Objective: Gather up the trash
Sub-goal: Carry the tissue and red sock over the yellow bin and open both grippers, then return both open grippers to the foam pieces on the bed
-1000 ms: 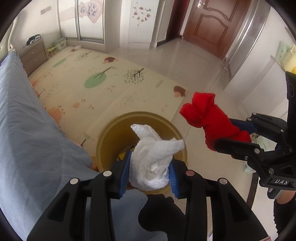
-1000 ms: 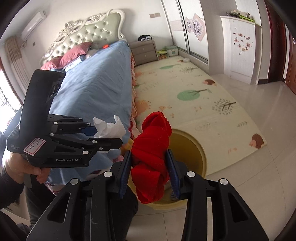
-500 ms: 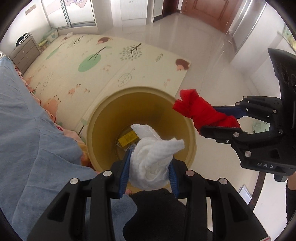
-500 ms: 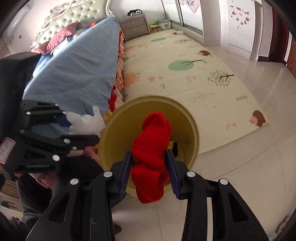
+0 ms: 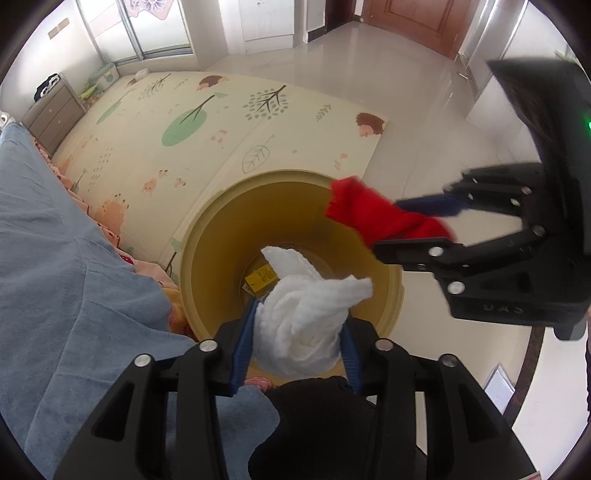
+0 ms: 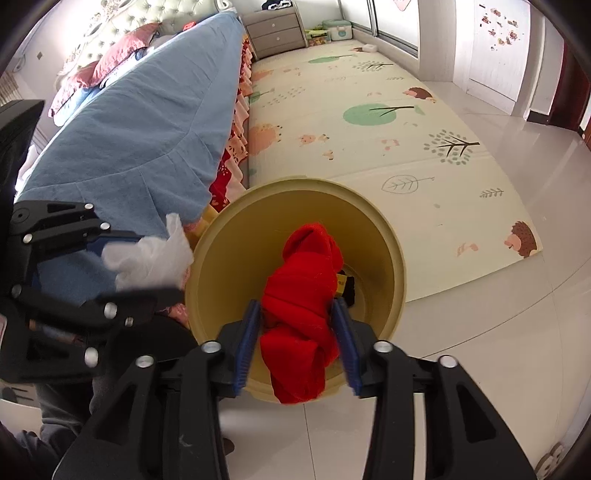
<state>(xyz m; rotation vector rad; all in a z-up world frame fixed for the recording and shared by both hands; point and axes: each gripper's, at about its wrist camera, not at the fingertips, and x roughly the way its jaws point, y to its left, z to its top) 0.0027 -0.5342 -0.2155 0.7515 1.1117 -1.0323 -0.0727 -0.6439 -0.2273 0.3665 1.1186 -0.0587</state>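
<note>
A round yellow bin stands on the floor at the bed's corner, with a yellow packet at its bottom. My left gripper points down over the bin's near rim. A crumpled white tissue fills the gap between its blue pads; the jaws are opening. My right gripper hangs over the bin's mouth with a red cloth between its pads. Its jaws are opening too, and the cloth still hangs there.
A bed with a blue cover borders the bin on the left. A cream play mat lies beyond it, then glossy tile floor. A grey nightstand stands at the far wall.
Both grippers came down toward the bin, which now looks larger and sits under them. The pads of both stand slightly wider apart around the tissue and the red cloth.
</note>
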